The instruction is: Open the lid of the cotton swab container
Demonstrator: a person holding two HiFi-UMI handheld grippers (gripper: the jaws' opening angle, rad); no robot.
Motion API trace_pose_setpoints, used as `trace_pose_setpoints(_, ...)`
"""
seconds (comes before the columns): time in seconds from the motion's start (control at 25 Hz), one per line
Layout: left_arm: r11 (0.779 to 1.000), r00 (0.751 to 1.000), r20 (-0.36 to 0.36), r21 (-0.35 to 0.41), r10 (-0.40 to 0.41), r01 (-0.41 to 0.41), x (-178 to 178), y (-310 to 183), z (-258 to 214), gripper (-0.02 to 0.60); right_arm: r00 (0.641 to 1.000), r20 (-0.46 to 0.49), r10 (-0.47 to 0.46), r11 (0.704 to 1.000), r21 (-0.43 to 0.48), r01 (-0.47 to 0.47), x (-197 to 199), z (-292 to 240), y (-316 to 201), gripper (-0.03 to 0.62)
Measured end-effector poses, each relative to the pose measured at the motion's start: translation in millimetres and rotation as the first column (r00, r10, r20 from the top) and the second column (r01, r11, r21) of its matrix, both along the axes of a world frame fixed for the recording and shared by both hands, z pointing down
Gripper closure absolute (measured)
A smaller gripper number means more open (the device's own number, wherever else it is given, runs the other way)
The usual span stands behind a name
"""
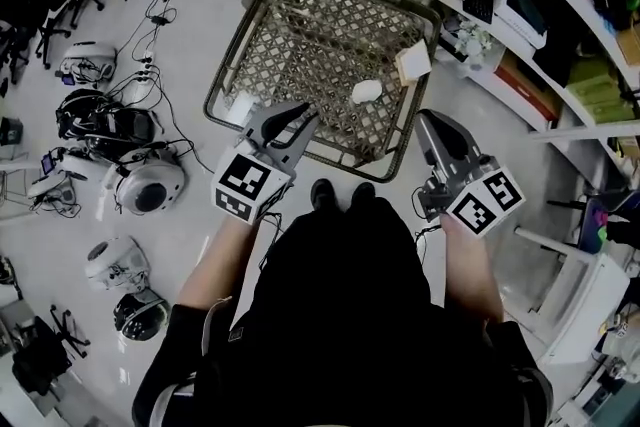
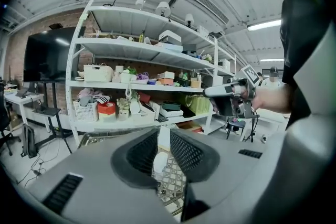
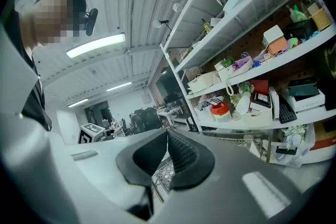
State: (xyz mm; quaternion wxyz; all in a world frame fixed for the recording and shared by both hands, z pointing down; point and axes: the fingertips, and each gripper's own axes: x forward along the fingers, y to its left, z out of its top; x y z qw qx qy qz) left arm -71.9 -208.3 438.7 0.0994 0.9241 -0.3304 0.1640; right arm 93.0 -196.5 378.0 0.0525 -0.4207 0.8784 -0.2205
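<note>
Both grippers are hovering at the near edge of a metal wire-mesh basket, and the container is lying inside it.

The person is holding the left gripper [image 1: 303,123] over the near rim of the rectangular wire-mesh basket [image 1: 230,55], which is sitting on the grey floor [image 1: 200,180] in front of a white shelving unit [image 2: 131,50]. Its jaws are standing slightly apart with nothing between the pads. Through their gap, the left gripper view is showing the small white rounded container [image 2: 159,162] down on the mesh. In the head view that container [image 1: 367,91] is lying near the basket's right side, close to a pale square card [image 1: 412,63] and apart from both grippers. The right gripper [image 1: 428,119] is hanging just outside the basket's near right corner, its jaws pressed together and empty.
</note>
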Motion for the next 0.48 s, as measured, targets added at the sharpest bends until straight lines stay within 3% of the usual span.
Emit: trace_pose_setpoints(0.48, 0.998, 0.999, -0.003, -0.041, 0.045, -0.045, 21, -29, 72, 0.457, 1.0, 0.019, -0.013, 0.991, -0.129, 0.015, 1, 73, -14, 0.579)
